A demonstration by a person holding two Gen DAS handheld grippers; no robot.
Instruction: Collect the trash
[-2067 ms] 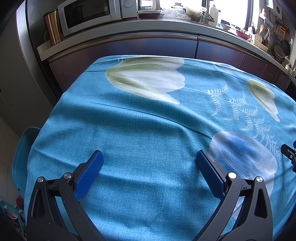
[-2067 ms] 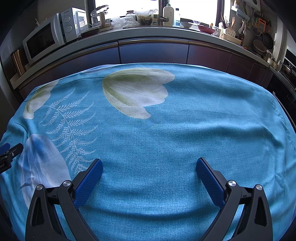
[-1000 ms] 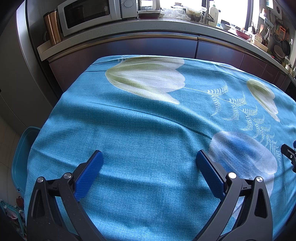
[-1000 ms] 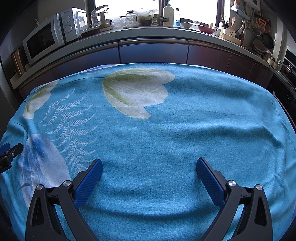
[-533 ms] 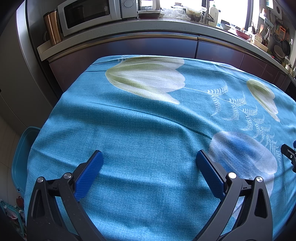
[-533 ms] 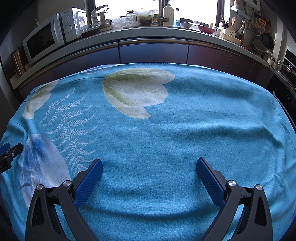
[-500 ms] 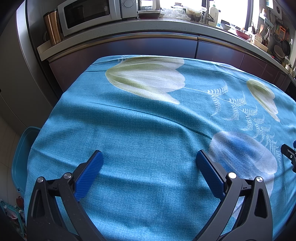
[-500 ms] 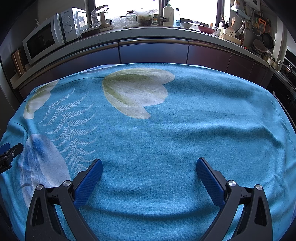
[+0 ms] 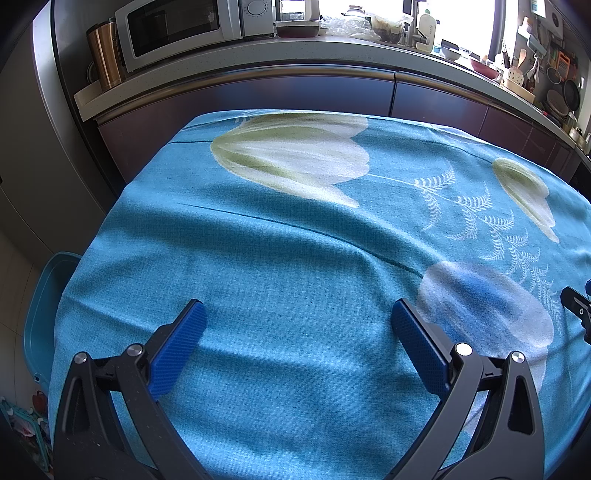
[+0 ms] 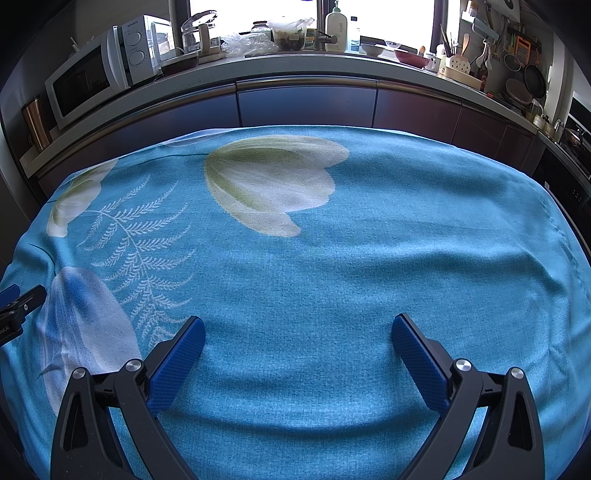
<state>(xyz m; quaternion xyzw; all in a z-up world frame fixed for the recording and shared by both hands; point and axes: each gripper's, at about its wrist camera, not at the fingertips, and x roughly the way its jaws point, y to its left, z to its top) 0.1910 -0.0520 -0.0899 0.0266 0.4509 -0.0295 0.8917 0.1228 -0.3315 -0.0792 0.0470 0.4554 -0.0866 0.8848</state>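
Note:
A blue tablecloth [image 9: 280, 258] [image 10: 369, 258] printed with white tulips and ferns covers the table, and no trash shows on it in either view. My left gripper [image 9: 297, 314] hovers open over the near left part of the cloth, nothing between its blue pads [image 9: 177, 350]. Over the near right part my right gripper [image 10: 297, 328] is open and empty too. A tip of the right gripper shows at the right edge of the left wrist view, and a tip of the left gripper at the left edge of the right wrist view.
A teal bin [image 9: 40, 306] stands on the floor by the table's left edge. Behind the table runs a dark cabinet front with a countertop [image 10: 306, 62] carrying a microwave [image 9: 177, 29], a copper canister [image 9: 105, 55], bottles, plastic bags and utensils.

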